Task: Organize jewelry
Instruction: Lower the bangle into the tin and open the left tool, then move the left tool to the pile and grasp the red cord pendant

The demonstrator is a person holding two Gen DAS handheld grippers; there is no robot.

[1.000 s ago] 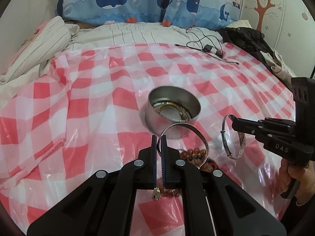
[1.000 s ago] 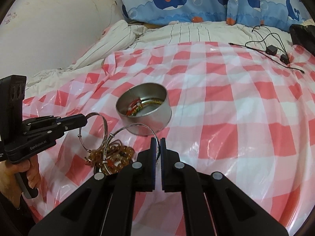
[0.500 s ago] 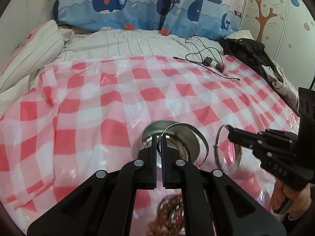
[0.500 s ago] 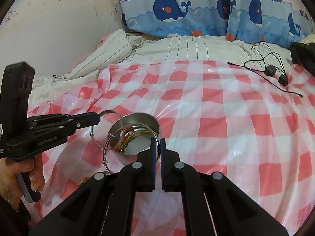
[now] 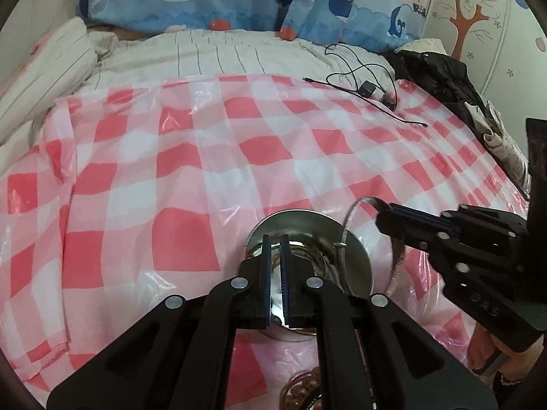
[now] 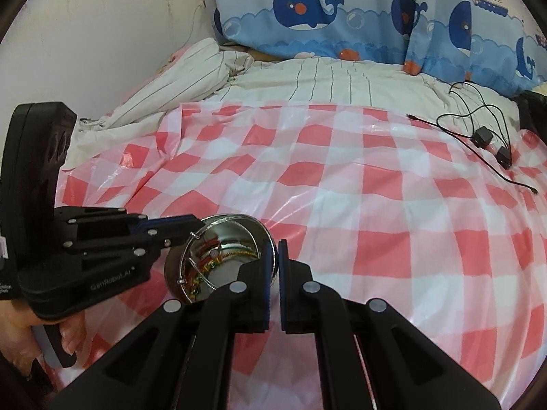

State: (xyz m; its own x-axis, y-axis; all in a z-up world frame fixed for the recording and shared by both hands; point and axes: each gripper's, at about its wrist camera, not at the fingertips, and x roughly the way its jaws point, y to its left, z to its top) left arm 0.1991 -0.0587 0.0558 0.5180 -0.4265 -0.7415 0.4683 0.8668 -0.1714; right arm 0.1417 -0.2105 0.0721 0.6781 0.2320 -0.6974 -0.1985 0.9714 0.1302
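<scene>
Both tools are hanging over a steel tin (image 5: 309, 225) that is sitting on a red-and-white checked plastic sheet (image 5: 191, 184) spread over a bed. The left tool (image 5: 276, 249) is pinching a thin silver bangle (image 6: 191, 263) between nearly closed fingers, and the hoop is dipping into the tin's mouth. The right tool (image 6: 271, 256) is gripping a wider silver bangle (image 5: 345, 235) the same way, its band arcing across the tin's right rim. Inside the tin, red, green and gold bracelets (image 6: 208, 263) are lying against the wall. A brown bead bracelet (image 5: 301, 389) is resting on the sheet just beside the tin, at the bottom of the left view. "GenRobot.AI" is showing in pale letters on the left tool's body, and "DAS" on the right tool's. Black cables with small plugs (image 6: 485, 140) are trailing over the sheet's far edge, below whale-print pillows (image 6: 307, 10)
</scene>
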